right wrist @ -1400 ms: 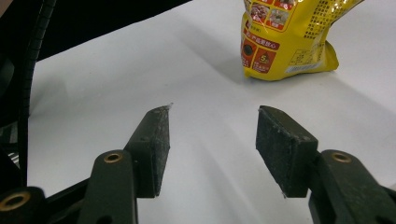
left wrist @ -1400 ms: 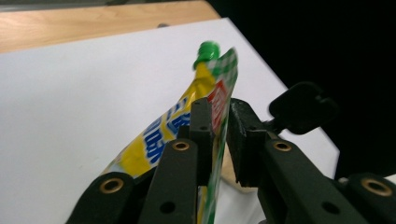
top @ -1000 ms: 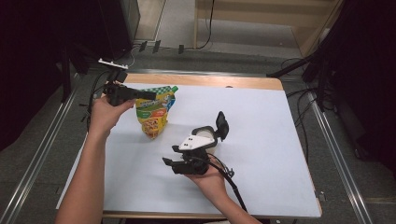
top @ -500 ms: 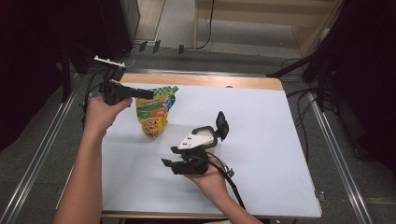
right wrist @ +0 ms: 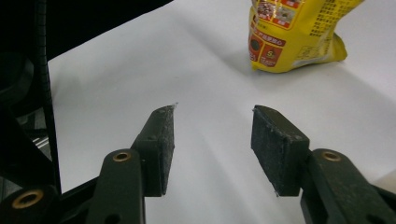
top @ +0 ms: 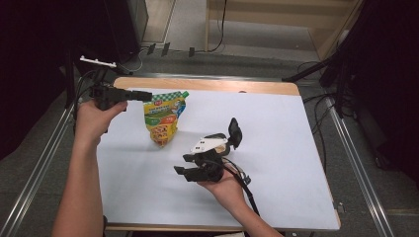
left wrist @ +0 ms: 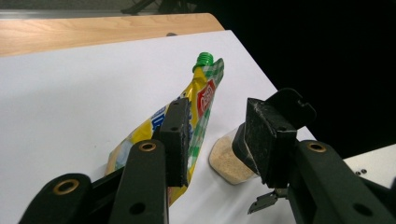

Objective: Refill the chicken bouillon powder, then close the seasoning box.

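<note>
White table (top: 276, 163); yellow pouch (top: 162, 118), label text unreadable, green cap. Left claw (left wrist: 217, 135) just opening, empty; right claw (right wrist: 212, 144) spread, empty.

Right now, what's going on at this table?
A person holds a gripper in each hand over a white table. The left gripper sits by the top corner of a yellow and green spouted pouch lying on the table; its jaws have just been opening, and nothing is pinched between them. The right gripper hovers open and empty nearby. A small jar lies beside the pouch.
</note>
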Demonstrator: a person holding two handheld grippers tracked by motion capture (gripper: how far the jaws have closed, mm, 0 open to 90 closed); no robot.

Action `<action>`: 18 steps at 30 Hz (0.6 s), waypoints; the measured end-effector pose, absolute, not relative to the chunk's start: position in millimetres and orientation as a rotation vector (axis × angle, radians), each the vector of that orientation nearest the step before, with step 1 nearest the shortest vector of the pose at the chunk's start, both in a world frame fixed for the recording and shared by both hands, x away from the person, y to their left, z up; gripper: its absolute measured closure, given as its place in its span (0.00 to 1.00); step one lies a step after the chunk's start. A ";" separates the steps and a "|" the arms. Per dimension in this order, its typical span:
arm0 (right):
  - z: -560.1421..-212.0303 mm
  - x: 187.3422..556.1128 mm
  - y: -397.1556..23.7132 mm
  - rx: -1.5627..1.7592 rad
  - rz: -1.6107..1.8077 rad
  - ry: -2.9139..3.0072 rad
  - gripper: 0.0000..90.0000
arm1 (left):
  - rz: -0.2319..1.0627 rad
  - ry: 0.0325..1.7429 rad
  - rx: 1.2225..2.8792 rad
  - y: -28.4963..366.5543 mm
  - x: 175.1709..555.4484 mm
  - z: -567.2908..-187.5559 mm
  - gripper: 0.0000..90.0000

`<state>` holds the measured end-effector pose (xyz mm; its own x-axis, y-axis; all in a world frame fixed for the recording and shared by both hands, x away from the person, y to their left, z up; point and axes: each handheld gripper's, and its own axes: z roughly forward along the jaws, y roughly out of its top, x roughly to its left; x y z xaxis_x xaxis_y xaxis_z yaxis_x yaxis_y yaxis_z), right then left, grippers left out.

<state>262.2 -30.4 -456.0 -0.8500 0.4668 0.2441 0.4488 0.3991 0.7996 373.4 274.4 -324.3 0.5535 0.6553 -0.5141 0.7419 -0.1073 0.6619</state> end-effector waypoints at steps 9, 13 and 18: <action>-446.2 270.5 -41.0 0.885 1.494 2.612 0.59 | -0.120 1.190 1.797 290.0 371.7 -331.3 0.65; -439.3 273.4 -45.9 0.889 1.500 2.609 0.59 | -0.110 1.206 1.788 294.2 371.8 -336.7 0.62; -431.4 278.6 -54.3 0.903 1.503 2.604 0.60 | -0.099 1.223 1.783 300.6 371.9 -342.9 0.62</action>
<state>278.6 -54.3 -431.4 -0.8346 0.4782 0.2735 0.4761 0.3761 0.7949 371.9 300.6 -342.9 0.4991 0.6878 -0.5271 0.7635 -0.0613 0.6429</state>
